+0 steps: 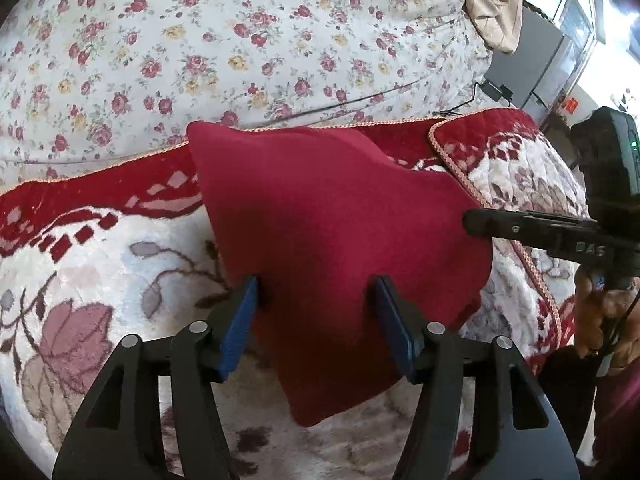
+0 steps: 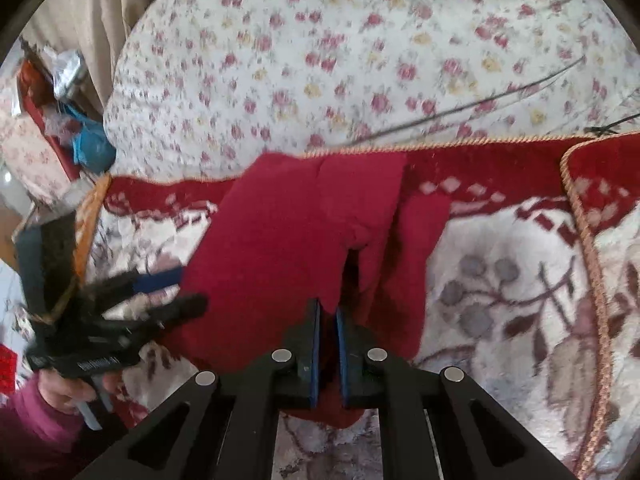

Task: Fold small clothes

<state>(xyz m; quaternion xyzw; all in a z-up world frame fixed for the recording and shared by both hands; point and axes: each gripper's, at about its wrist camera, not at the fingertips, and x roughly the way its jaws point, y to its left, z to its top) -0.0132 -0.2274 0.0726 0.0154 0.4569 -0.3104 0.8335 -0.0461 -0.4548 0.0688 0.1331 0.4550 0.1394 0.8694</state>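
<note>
A small dark red garment (image 1: pixel 336 232) lies on a red and cream floral blanket (image 1: pixel 80 280). My left gripper (image 1: pixel 316 284) is open, its blue pads spread over the near part of the cloth, nothing held. My right gripper (image 2: pixel 328 312) is shut on an edge of the red garment (image 2: pixel 288 240) and lifts it, with folds hanging beside the pads. The right gripper also shows in the left wrist view (image 1: pixel 476 222), pinching the cloth's right edge. The left gripper shows blurred in the right wrist view (image 2: pixel 176 292) at the cloth's left side.
A white quilt with small roses (image 1: pixel 240 40) lies beyond the blanket, with thin dark cables across it (image 1: pixel 360 100). A beige cloth (image 1: pixel 492 8) and a grey box (image 1: pixel 536 60) are at the far right. Clutter (image 2: pixel 80 132) sits at the left of the right wrist view.
</note>
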